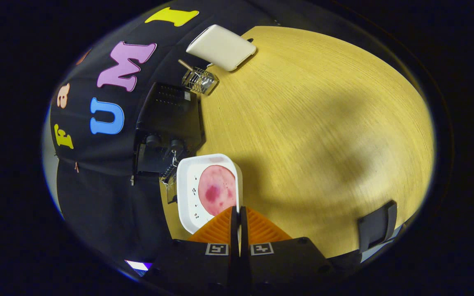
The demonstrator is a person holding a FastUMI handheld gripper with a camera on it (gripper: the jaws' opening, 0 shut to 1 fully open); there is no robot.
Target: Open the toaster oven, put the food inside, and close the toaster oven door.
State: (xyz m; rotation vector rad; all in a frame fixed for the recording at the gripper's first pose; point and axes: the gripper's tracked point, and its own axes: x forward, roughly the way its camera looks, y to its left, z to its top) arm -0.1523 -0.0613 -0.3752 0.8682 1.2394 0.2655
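- Between my two orange fingers [257, 228], which stand nearly together with a thin gap, I hold the near rim of the white tray [187, 193]; the gripper [239, 222] is clamped on that rim, both pads pressing it.
- On the tray lies the food [217, 190], a round pink slice with darker red spots. It sits toward the tray's middle, just ahead of my fingertips.
- Beyond the tray stands the black toaster oven [170, 119], against the booth wall. Two knobs show on its front, and wire rack bars are visible where the tray's far edge meets it.
- I judge the step in hand to be the loading step: the tray's far edge appears to be at the oven mouth. I cannot tell with certainty how far the door is open, nor whether the tray already rests on the rack.
- The next move calls for a level push forward along the rack, keeping the tray flat so the slice does not slide, then release and withdrawal before closing the door.
- The surface is a yellow wood-grain table [323, 123], with a broad soft shadow across it.
- Farther back I see a cream flat box [222, 47] and a small wire holder [200, 81] just beside it. A dark bracket [379, 226] sits at the table's near edge.
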